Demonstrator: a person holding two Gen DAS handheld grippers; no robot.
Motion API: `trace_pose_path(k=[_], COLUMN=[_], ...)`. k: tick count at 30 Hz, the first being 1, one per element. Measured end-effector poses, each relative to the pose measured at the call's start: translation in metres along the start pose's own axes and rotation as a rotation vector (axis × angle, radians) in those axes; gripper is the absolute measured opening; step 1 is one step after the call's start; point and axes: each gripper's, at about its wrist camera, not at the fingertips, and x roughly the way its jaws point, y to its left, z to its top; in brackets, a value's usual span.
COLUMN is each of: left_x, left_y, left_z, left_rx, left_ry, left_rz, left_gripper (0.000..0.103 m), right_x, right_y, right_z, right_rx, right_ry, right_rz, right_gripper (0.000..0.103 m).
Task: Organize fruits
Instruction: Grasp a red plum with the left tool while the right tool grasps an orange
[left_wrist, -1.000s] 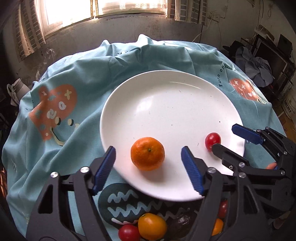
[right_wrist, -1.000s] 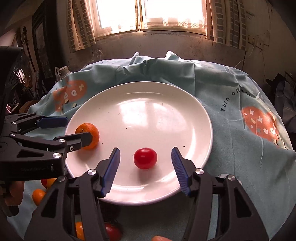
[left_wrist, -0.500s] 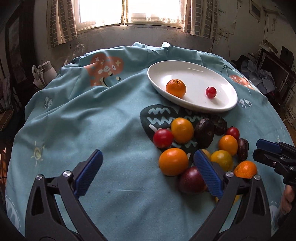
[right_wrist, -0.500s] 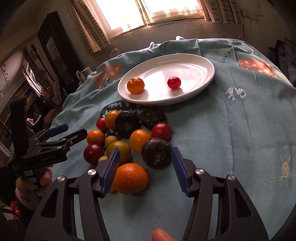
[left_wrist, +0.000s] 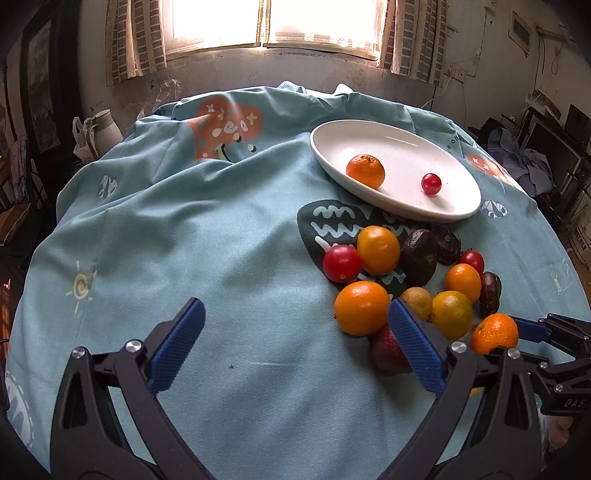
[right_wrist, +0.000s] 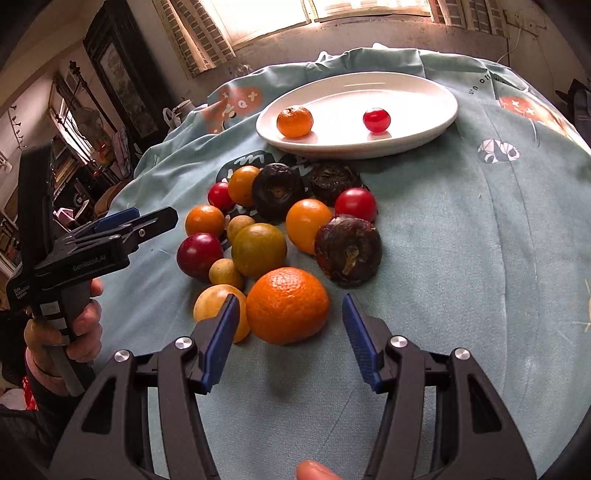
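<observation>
The left tongs (left_wrist: 295, 345) gape wide over bare cloth (left_wrist: 221, 229), holding nothing, while the right tongs (right_wrist: 286, 334), half open and angled down, straddle a mandarin (right_wrist: 287, 305) untouched.

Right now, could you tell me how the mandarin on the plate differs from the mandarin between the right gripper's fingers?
The plated mandarin sits on the white plate, apart from other fruit; the near mandarin lies on the tablecloth at the pile's edge. The right gripper brackets the near one, untouched; nothing brackets the plated one. Both are orange and dimpled.
</observation>
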Motion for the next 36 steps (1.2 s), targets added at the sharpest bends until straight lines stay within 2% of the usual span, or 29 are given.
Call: trace_pose_path(k=[4, 7, 8, 10, 12, 13, 15, 17, 19, 24, 28, 30, 33, 36], left_x=[-0.001, -0.002, -0.002, -0.003, -0.005, -0.007, -0.010, -0.007, -0.003, -0.004, 0.005, 0.007, 0.013, 0.015], left_y=[0.000, -0.001, -0.001, -0.001, -0.004, -0.005, -0.007, -0.010, -0.012, -0.019, -0.028, -0.028, -0.036, -0.037], left_z=[0.000, 0.000, -0.001, -0.002, -0.004, -0.006, -0.009, -0.013, -0.015, -0.017, -0.020, -0.020, -0.020, -0.017], left_rx=[-0.001, 0.003, 0.005, 0.015, 0.045, 0.060, 0.092, 0.107, 0.103, 0.111, 0.148, 0.143, 0.167, 0.160], left_ry=[-0.002, -0.002, 0.000, 0.004, 0.007, 0.006, 0.012, 0.042, 0.068, 0.085, 0.109, 0.121, 0.126, 0.122], left_rz=[-0.003, -0.008, -0.013, -0.036, -0.094, -0.128, -0.199, -0.269, -0.320, -0.404, -0.350, -0.379, -0.348, -0.357], left_gripper=[0.101, 0.101, 0.101, 0.101, 0.100, 0.096, 0.082, 0.053, 0.043, 0.040, 0.042, 0.040, 0.040, 0.040], right_x=[0.002, 0.004, 0.004, 0.003, 0.000, -0.003, -0.007, -0.009, -0.010, -0.011, -0.012, -0.012, -0.014, -0.015], right_y=[-0.002, -0.003, -0.003, -0.002, -0.005, -0.007, -0.010, -0.012, -0.013, -0.011, -0.010, -0.010, -0.009, -0.010], right_z=[0.000, 0.000, -0.001, 0.000, 0.000, 0.000, 0.001, 0.001, 0.001, 0.001, 0.001, 0.001, 0.001, 0.001], right_rx=[0.009, 0.016, 0.013, 0.006, 0.025, 0.040, 0.052, 0.057, 0.064, 0.051, 0.048, 0.047, 0.046, 0.048], right_ry=[-0.001, 0.000, -0.003, -0.004, -0.012, -0.022, -0.041, -0.051, -0.049, -0.052, -0.055, -0.056, -0.061, -0.066], right_rz=[0.010, 0.035, 0.031, 0.035, 0.057, 0.068, 0.063, 0.045, 0.050, 0.042, 0.039, 0.044, 0.046, 0.044], right_gripper=[0.058, 0.046, 0.045, 0.045, 0.045, 0.045, 0.045, 0.045, 0.045, 0.045, 0.045, 0.045, 0.045, 0.045])
